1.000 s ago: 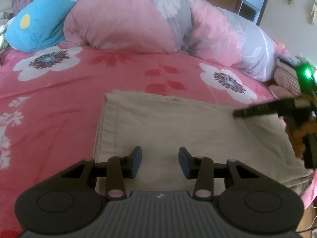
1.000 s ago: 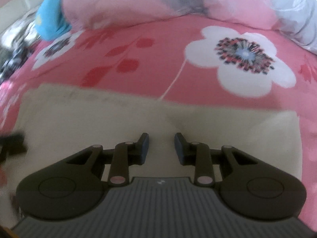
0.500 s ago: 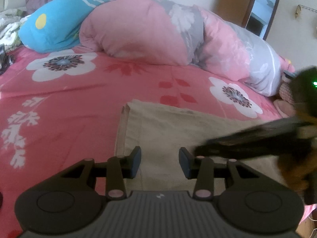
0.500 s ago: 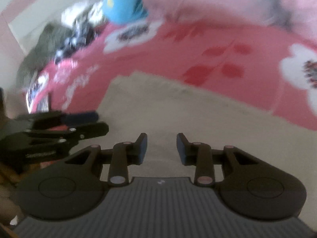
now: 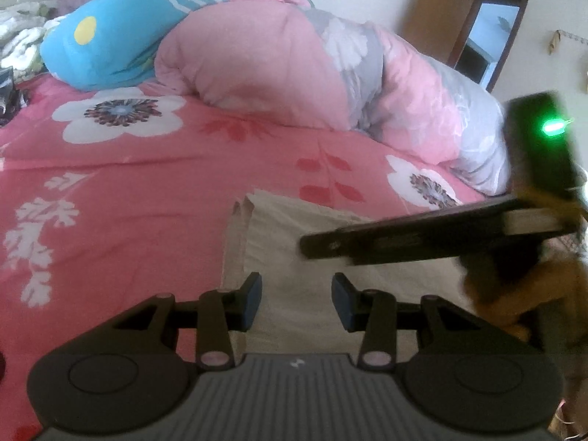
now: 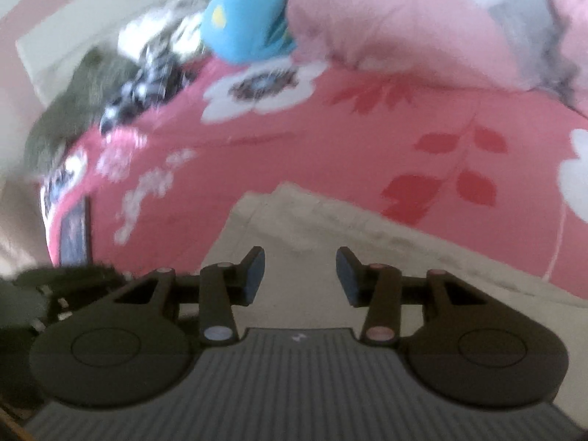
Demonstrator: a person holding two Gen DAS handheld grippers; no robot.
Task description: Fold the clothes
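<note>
Folded beige garment lying flat on pink floral bedsheet, near front edge of bed, stacked corner toward far left. Left gripper poised over garment's near part, jaws partway apart w/ nothing between, pads off the cloth. Right gripper over same garment, jaws just been widening, also empty; in left view its body reaches in from the right above the cloth. Rolled pink-grey quilt and blue pillow behind. Right view blurred, so possibly dark clothes at far left.

Pink floral bedsheet, rolled pink quilt, blue pillow, mirror
</note>
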